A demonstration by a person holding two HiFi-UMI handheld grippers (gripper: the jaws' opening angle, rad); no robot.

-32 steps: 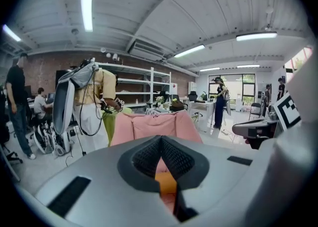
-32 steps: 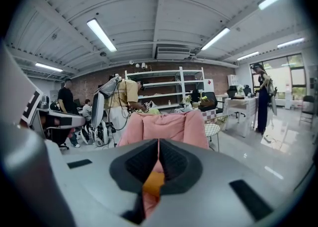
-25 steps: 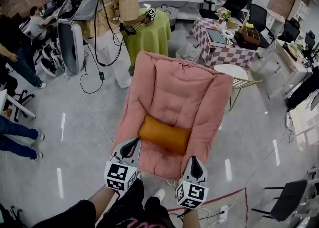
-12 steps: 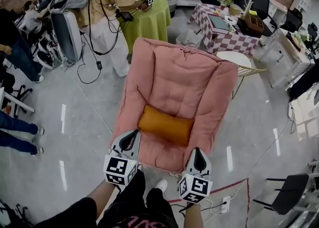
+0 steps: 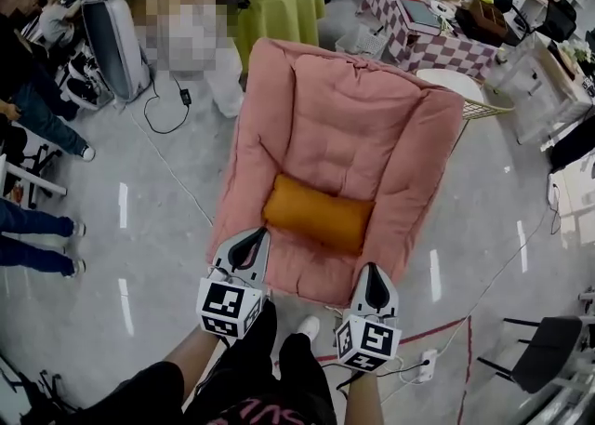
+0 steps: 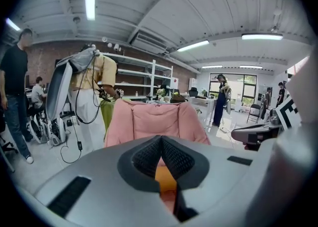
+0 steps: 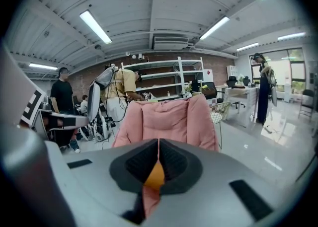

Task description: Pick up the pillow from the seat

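An orange pillow is seen lying across the seat of a pink armchair, tucked against the foot of the backrest, with its long side running from one armrest towards the other. The armchair is stood on a glossy grey floor.

The left gripper is held at the armchair's front left corner, its tips near the pillow's left end. The right gripper is held at the armchair's front edge, towards the right corner, and a strip of seat cushion is left between it and the pillow. Both are pointed towards the backrest and tipped slightly downward.

In the left gripper view the jaws are shown closed, the ribbed pads brought together with nothing clamped; the orange of the pillow is glimpsed through the notch below them. In the right gripper view the jaws are likewise closed and empty, with the pillow seen beyond.

Behind the armchair a round table under a green cloth and a table under a checked cloth are placed. A pale wire chair is set beside the armchair's right armrest. A power strip is laid on the floor in front of the armchair.
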